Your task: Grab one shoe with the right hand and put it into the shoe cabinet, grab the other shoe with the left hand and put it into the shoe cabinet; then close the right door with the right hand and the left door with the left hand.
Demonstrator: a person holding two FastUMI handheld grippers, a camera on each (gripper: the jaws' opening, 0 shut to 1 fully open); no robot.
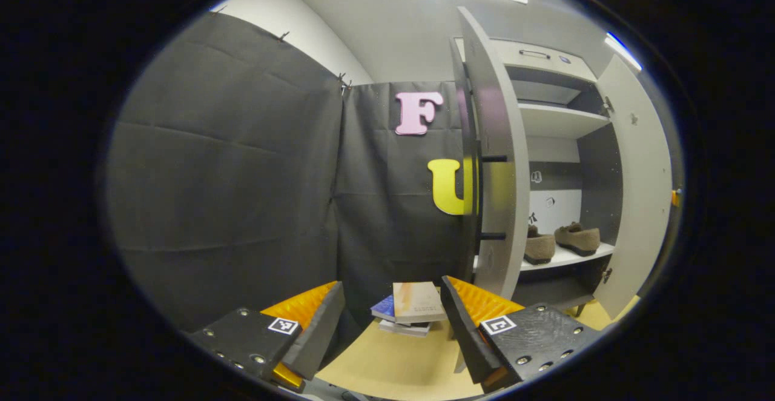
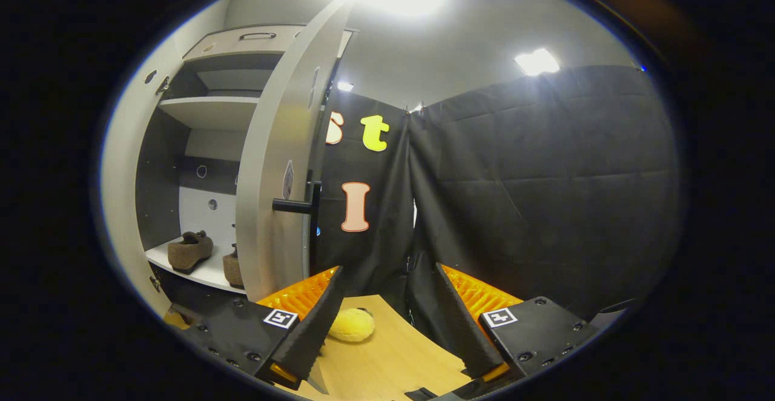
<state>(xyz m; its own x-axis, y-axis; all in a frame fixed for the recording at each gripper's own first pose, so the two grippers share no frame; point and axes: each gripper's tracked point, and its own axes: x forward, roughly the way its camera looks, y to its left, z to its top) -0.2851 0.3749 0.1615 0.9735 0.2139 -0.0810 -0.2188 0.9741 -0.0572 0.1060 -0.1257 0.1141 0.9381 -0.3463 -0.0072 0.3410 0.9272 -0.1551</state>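
Two brown suede shoes (image 1: 563, 240), shelved.

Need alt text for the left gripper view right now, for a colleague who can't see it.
Two brown shoes sit on a shelf inside the open shoe cabinet, both doors ajar. The left gripper, open and empty, hovers over a wooden table with a small stack of books.

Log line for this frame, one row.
shoes: both on cabinet shelf | left door: open | right door: open | left claw: open | right claw: open
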